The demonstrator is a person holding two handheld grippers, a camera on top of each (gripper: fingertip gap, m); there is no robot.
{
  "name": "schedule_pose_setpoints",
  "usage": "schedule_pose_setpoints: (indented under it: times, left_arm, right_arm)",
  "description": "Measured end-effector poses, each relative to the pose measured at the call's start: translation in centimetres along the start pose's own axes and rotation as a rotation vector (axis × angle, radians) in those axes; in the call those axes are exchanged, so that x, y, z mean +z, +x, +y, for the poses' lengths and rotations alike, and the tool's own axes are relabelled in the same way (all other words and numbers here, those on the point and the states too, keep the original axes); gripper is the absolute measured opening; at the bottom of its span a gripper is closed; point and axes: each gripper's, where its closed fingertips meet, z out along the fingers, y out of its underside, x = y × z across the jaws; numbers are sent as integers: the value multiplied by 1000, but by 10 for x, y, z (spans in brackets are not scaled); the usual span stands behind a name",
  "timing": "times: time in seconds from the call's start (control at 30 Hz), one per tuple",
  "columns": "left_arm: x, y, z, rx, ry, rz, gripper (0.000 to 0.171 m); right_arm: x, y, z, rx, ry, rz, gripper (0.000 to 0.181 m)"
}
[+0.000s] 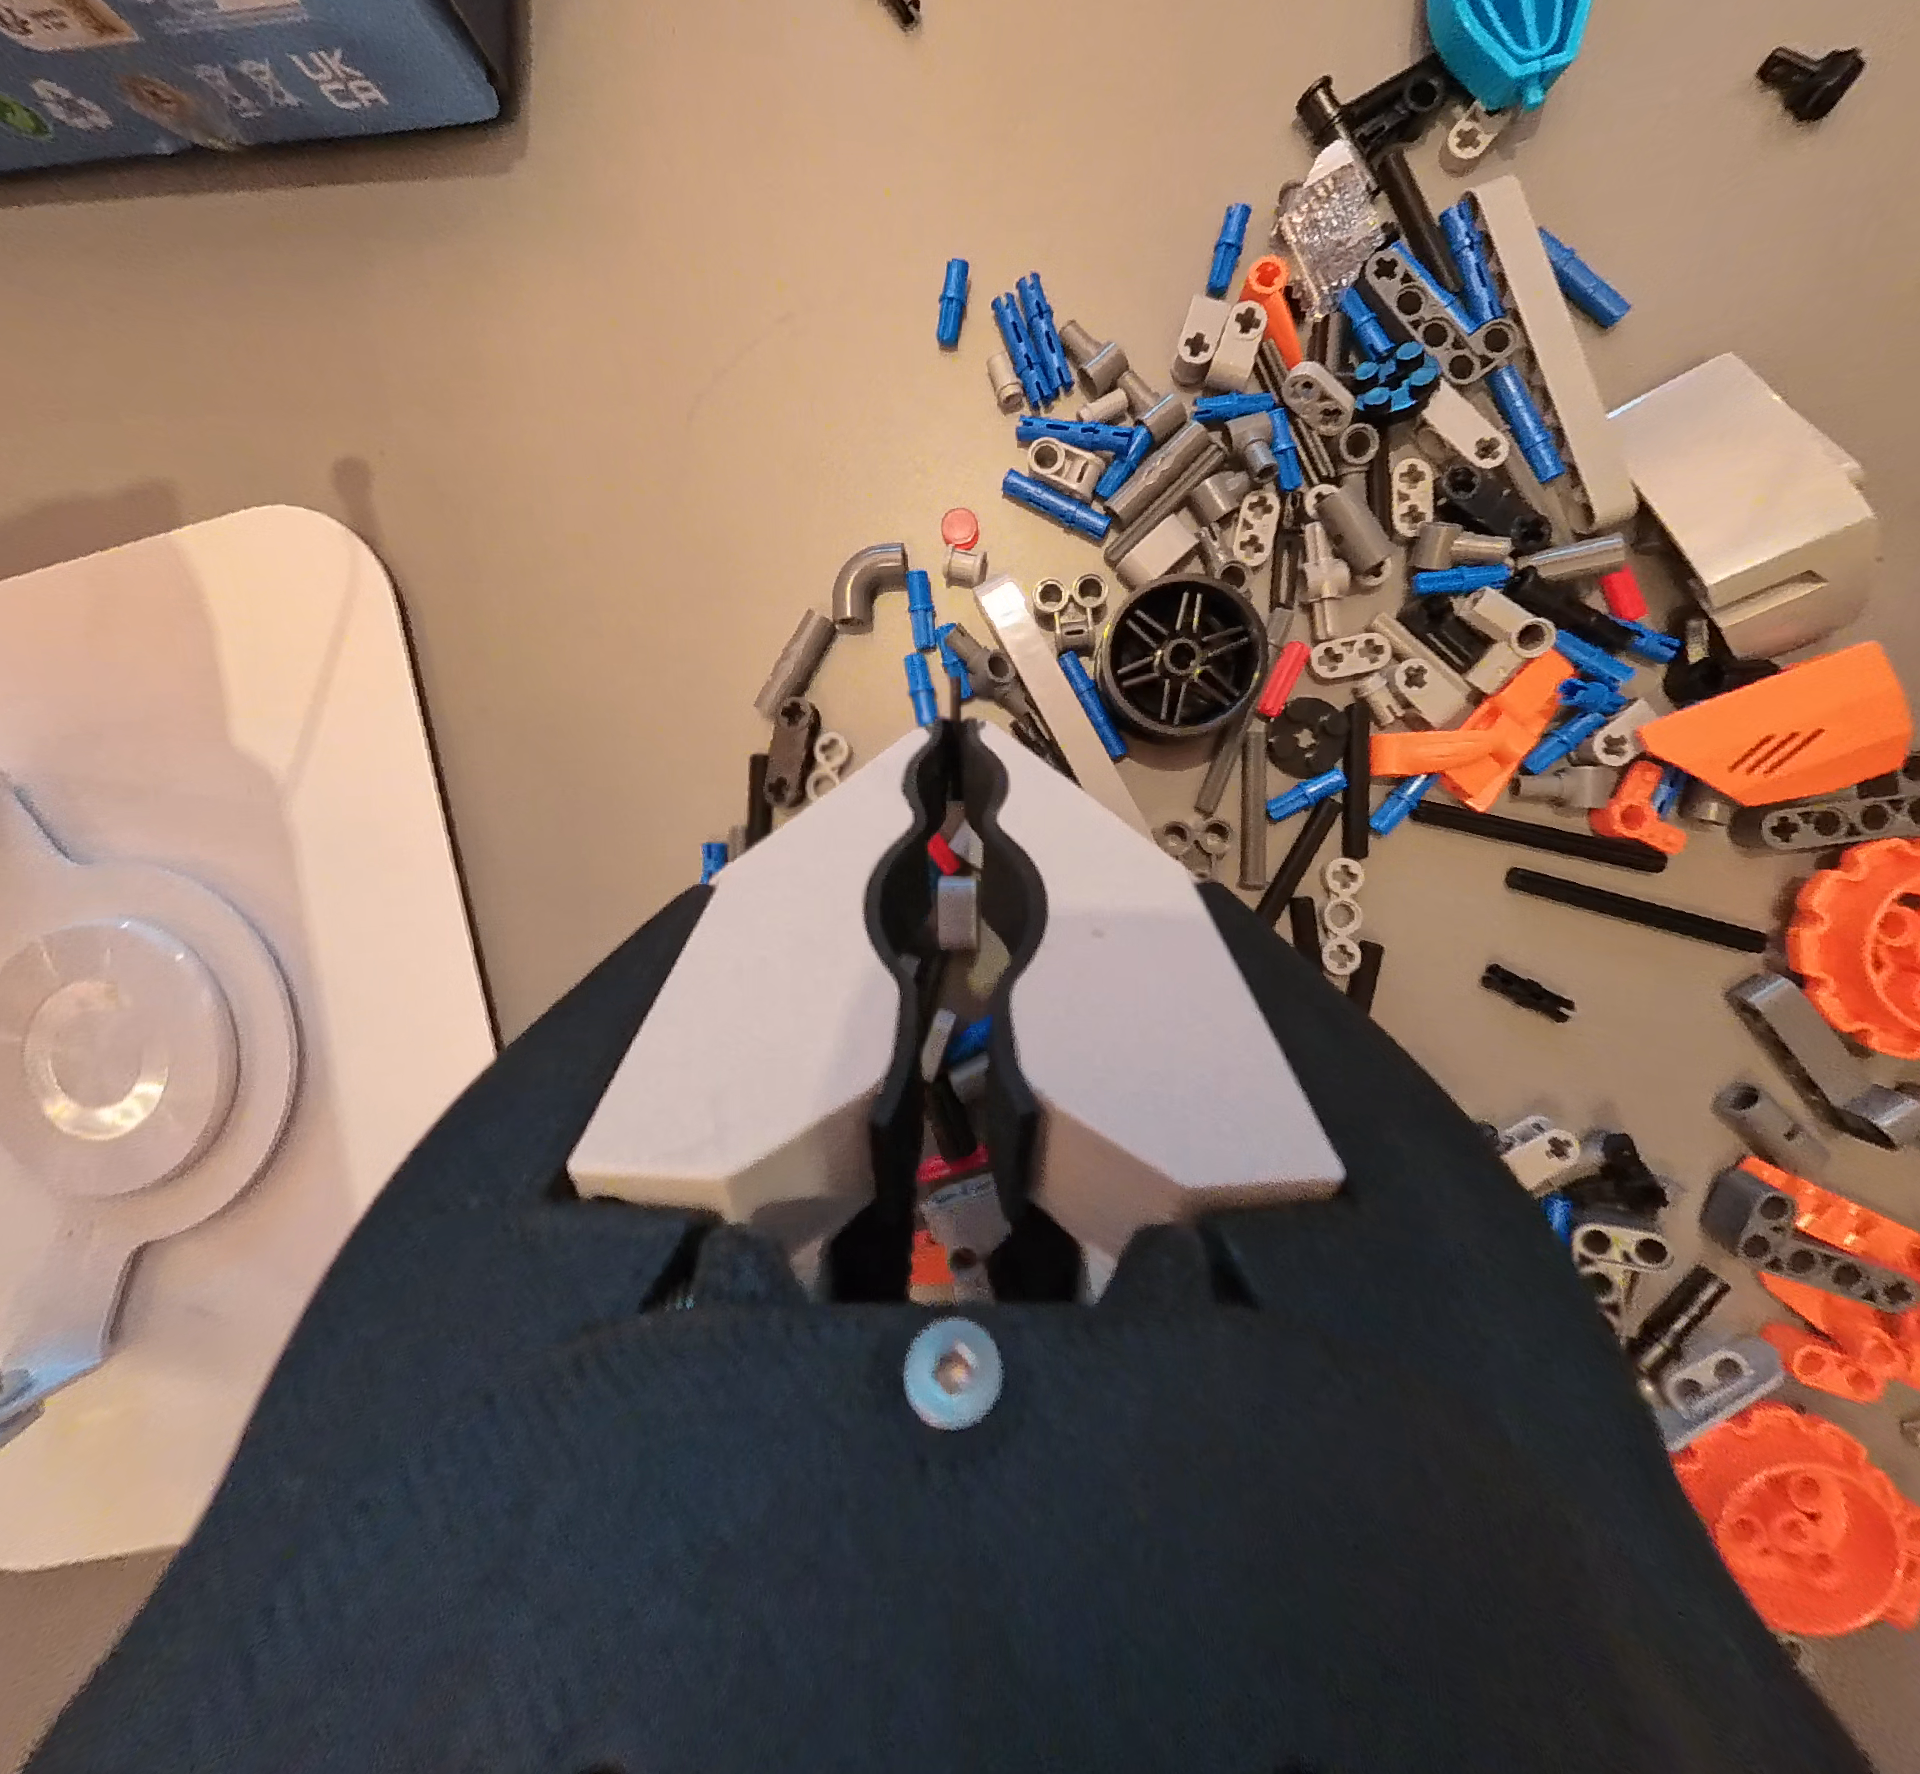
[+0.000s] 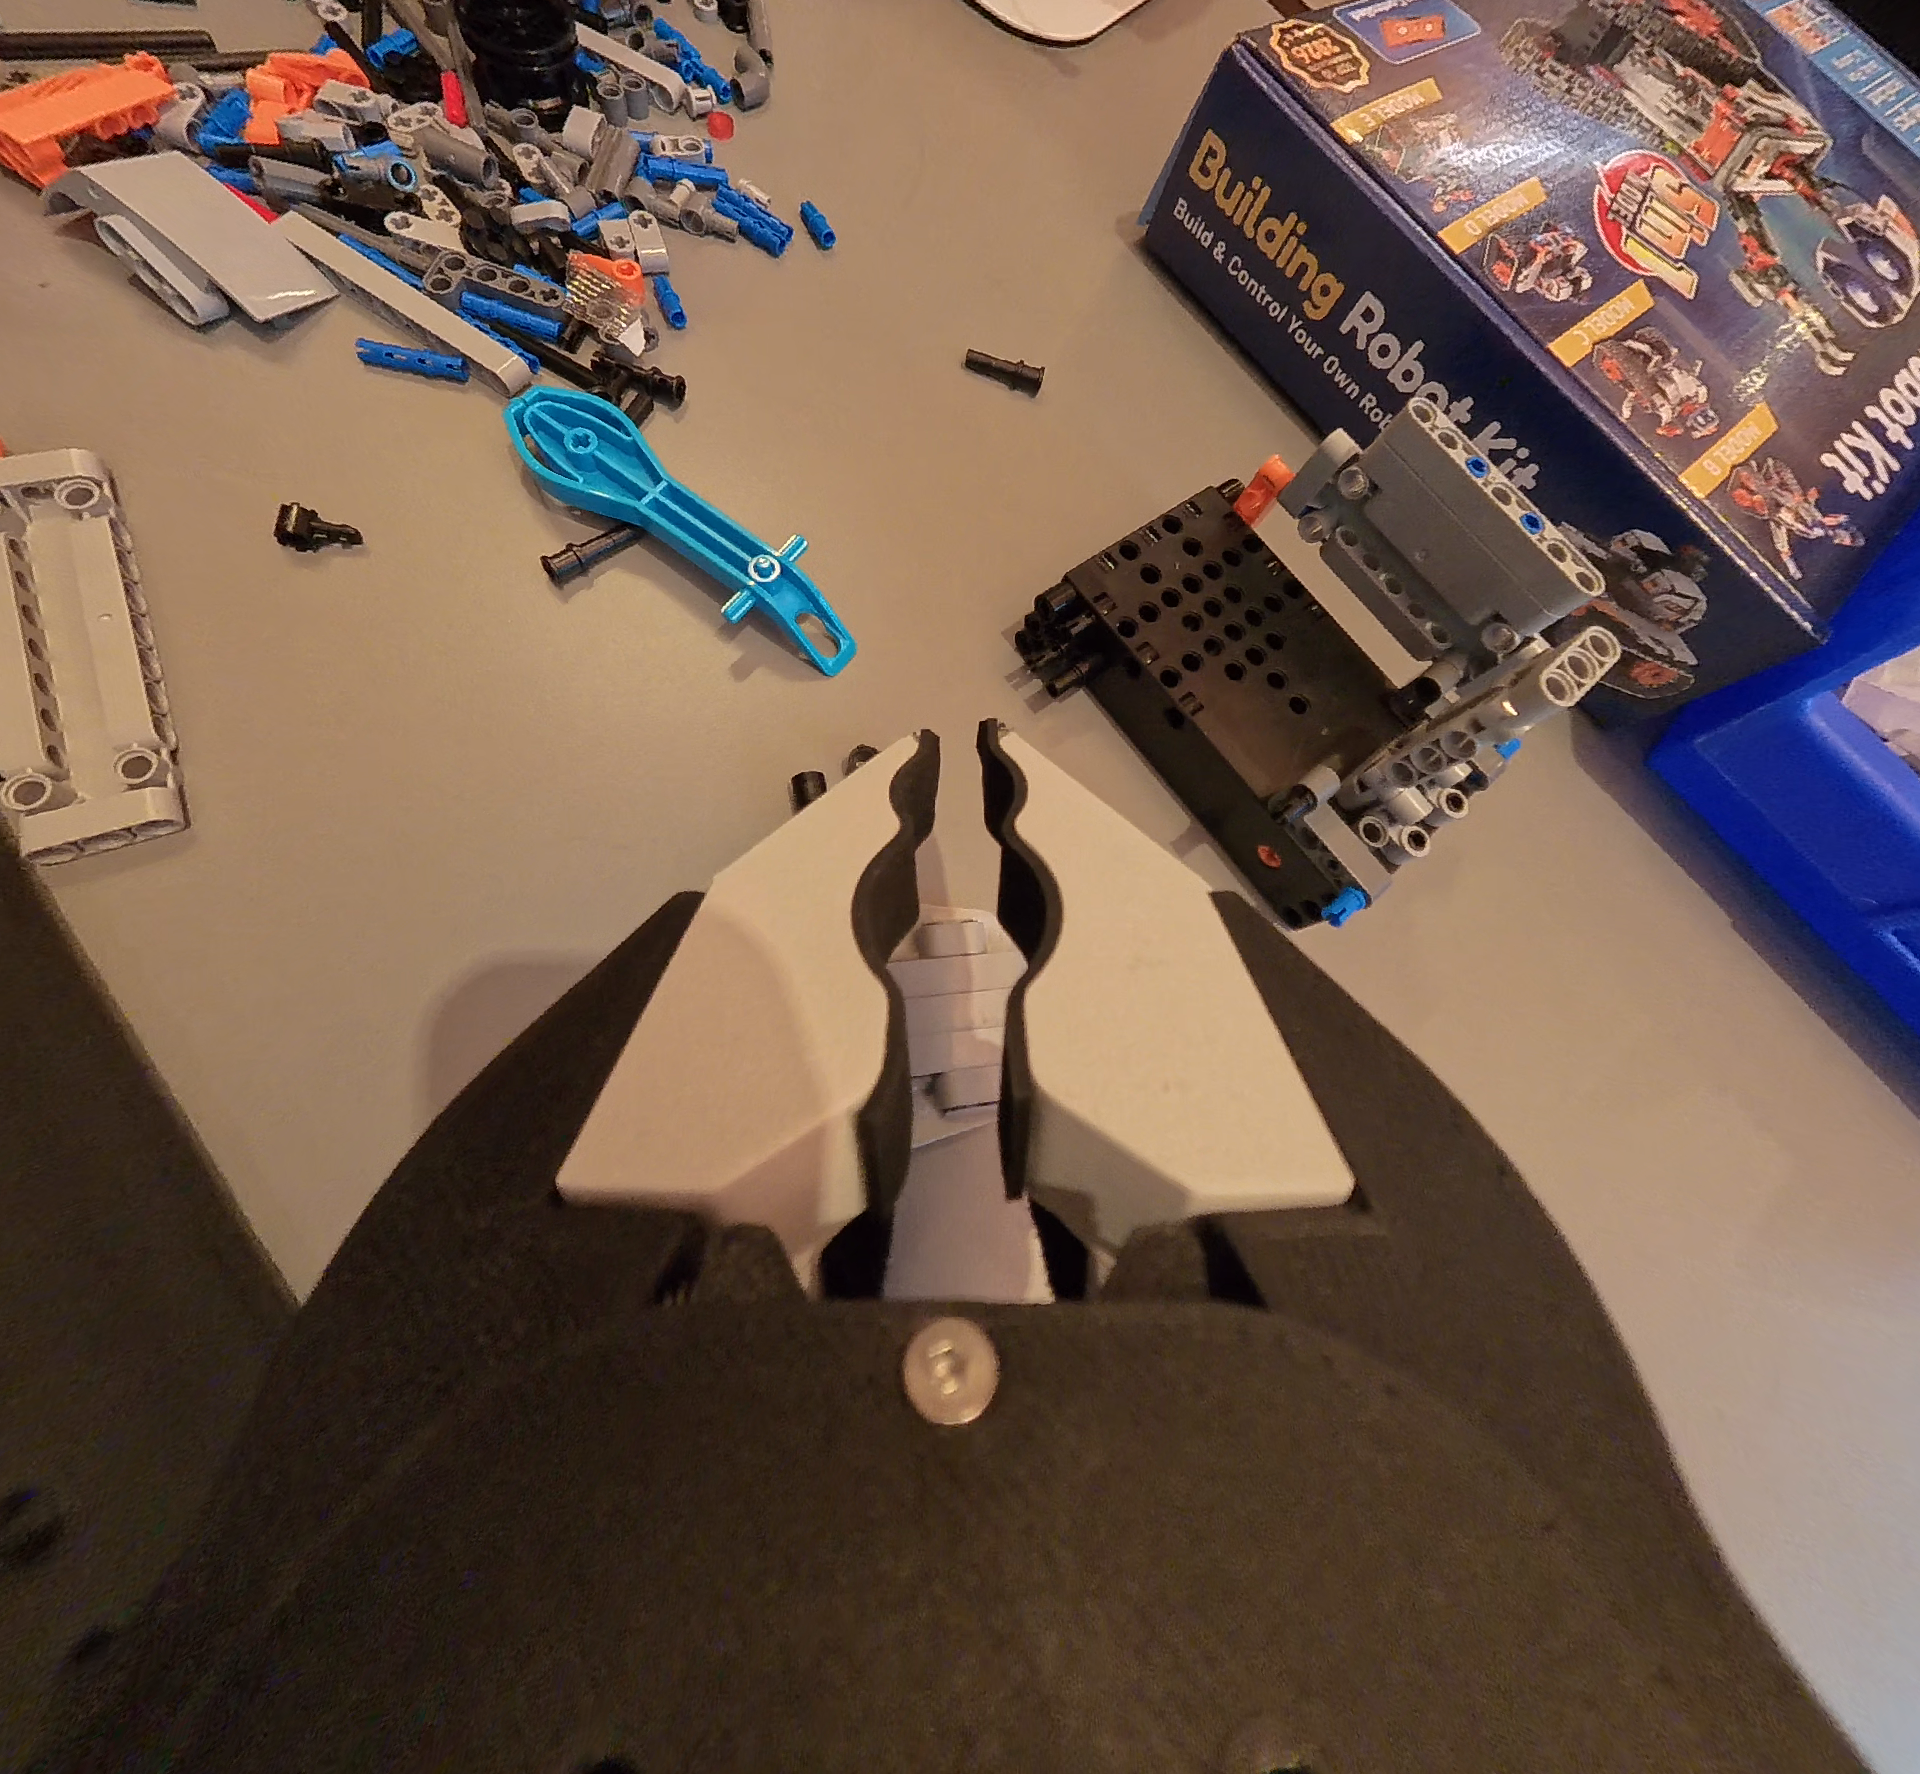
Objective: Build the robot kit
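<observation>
My left gripper [image 1: 952, 737] hangs over the near edge of a heap of small building-kit pieces [image 1: 1351, 498] in blue, grey, black and orange. Its jaws meet at the tip, and a thin black rod [image 1: 953, 685] sticks out from between them. My right gripper [image 2: 958, 739] is above bare table, its tips a small gap apart. A light grey stacked piece [image 2: 951, 997] sits clamped deeper between the jaws. A part-built model [image 2: 1247, 685], a black perforated plate with grey beams, lies just to its right. Two small black pins [image 2: 821, 779] lie by its left fingertip.
A blue printed kit box [image 2: 1558, 218] stands behind the model, and also shows in the left wrist view [image 1: 208, 10]. A blue bin [image 2: 1818, 789] is at the right. A cyan tool [image 2: 665, 519], a grey frame [image 2: 73, 644] and loose black pins lie left. A white board [image 1: 312, 685] lies left of my left gripper. Left tips to right tips: about 25 centimetres.
</observation>
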Motion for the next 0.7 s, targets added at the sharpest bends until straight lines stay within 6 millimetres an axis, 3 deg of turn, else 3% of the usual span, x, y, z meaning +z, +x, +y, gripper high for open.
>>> schedule_pose_setpoints:
  times: [0.4, 0.7]
  left_arm:
    - [-16, 13, 6, -45, 41, -5, 0]
    - [-43, 29, 43, -118, -25, -10, 0]
  right_arm:
    - [-3, 3, -4, 0, 27, 15, 6]
    - [-5, 2, -6, 0, 41, 10, 6]
